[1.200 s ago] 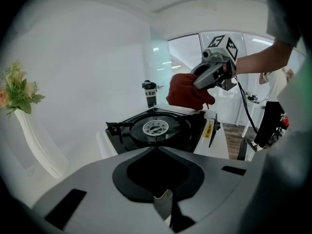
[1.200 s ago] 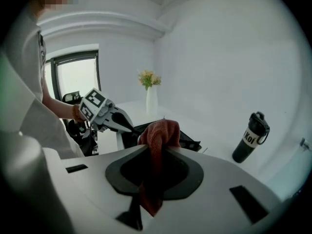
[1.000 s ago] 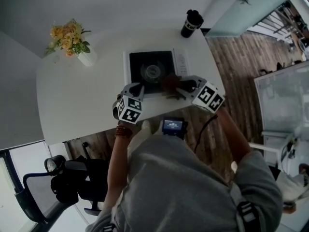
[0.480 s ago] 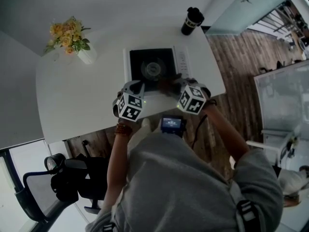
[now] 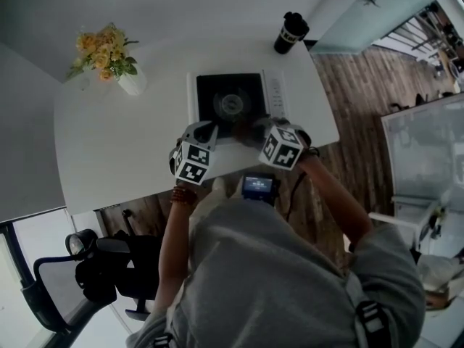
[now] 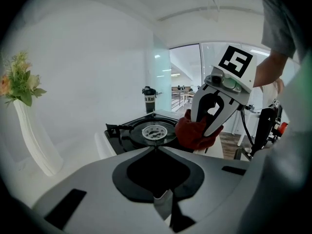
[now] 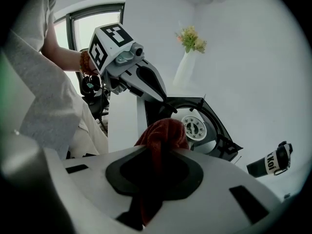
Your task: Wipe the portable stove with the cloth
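Note:
The portable stove (image 5: 230, 104) is a black top with a round burner (image 6: 154, 131) in a white body, and it lies on the white table (image 5: 116, 151). My right gripper (image 5: 257, 133) is shut on a bunched dark red cloth (image 7: 163, 133). It holds the cloth (image 6: 194, 130) low over the stove's near right corner. My left gripper (image 5: 212, 131) is shut with nothing in it. Its tips (image 6: 156, 149) are at the stove's near left edge; I cannot tell if they touch it.
A white vase of yellow flowers (image 5: 109, 60) stands at the table's far left. A black tumbler (image 5: 290, 31) stands beyond the stove at the far right. The stove's white control strip (image 5: 275, 93) runs along its right side. The table edge is just behind both grippers.
My right gripper has come down and to the left with the cloth, closer to the stove's near edge, and has rolled. The left gripper has stayed put.

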Available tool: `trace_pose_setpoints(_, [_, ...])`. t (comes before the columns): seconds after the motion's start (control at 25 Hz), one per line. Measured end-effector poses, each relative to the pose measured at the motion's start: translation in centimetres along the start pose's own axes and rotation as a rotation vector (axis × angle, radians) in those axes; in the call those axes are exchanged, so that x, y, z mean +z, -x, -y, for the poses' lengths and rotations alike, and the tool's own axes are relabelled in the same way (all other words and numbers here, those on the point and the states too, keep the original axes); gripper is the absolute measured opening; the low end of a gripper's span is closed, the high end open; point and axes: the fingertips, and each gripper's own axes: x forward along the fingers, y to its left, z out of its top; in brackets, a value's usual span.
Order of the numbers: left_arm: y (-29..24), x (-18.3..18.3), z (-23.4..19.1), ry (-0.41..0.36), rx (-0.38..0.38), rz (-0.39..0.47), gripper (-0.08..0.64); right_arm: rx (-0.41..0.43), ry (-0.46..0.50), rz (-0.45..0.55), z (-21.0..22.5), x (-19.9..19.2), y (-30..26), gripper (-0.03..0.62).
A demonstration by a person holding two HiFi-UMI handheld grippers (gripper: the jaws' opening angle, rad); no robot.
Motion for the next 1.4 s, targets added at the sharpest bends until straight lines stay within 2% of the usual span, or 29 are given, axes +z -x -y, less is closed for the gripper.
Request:
trace_pose_setpoints(0.2, [0.7, 0.7, 0.0, 0.081, -0.074, 0.075, 0.047, 0.022, 0.017, -0.007, -0.2, 0.9, -0.4, 0.066])
trace_pose_setpoints(0.28, [0.6, 0.2, 0.4, 0.035, -0.099, 0.04, 0.087, 0.027, 0.022, -0.013, -0.2, 1.1, -0.5, 0.066])
trace_pose_setpoints(0.32, [0.4, -0.4, 0.8, -0.015, -0.103, 0.0, 0.165, 0.027, 0.027, -0.016, -0.2, 1.2, -0.6, 0.066])
trace_pose_setpoints(0.36, [0.3, -0.8, 1.1, -0.056, -0.107, -0.031, 0.208, 0.027, 0.032, -0.019, -0.3, 1.3, -0.6, 0.066])
trace_pose_setpoints(0.4, [0.3, -1.1, 1.4, -0.074, -0.111, -0.044, 0.213, 0.026, 0.038, -0.021, -0.3, 1.3, -0.7, 0.066])
trace_pose_setpoints(0.52, [0.4, -1.1, 1.6, -0.059, -0.127, -0.039, 0.216, 0.026, 0.049, -0.028, -0.4, 1.4, -0.7, 0.066])
trace_pose_setpoints(0.68, [0.8, -0.8, 1.3, 0.022, -0.166, 0.008, 0.219, 0.034, 0.067, -0.039, -0.4, 1.6, -1.0, 0.066])
trace_pose_setpoints(0.92, [1.3, -0.2, 0.7, 0.08, -0.108, 0.077, 0.225, 0.011, 0.128, -0.058, -0.7, 2.5, -1.1, 0.066])
trace_pose_setpoints(1.08, [1.6, 0.1, 0.9, 0.108, -0.094, 0.083, 0.255, 0.008, 0.159, -0.08, -0.7, 2.4, -1.6, 0.066])
trace_pose_setpoints(1.2, [1.6, 0.1, 1.1, 0.09, -0.139, 0.119, 0.26, 0.016, 0.163, -0.066, -0.7, 3.2, -1.6, 0.066])
trace_pose_setpoints(1.28, [1.8, 0.2, 1.2, 0.107, -0.176, 0.137, 0.264, 0.022, 0.157, -0.054, -0.8, 3.6, -1.6, 0.066])
trace_pose_setpoints(1.4, [2.0, 0.2, 1.2, 0.126, -0.192, 0.144, 0.265, 0.033, 0.144, -0.048, -1.0, 3.5, -1.9, 0.066])
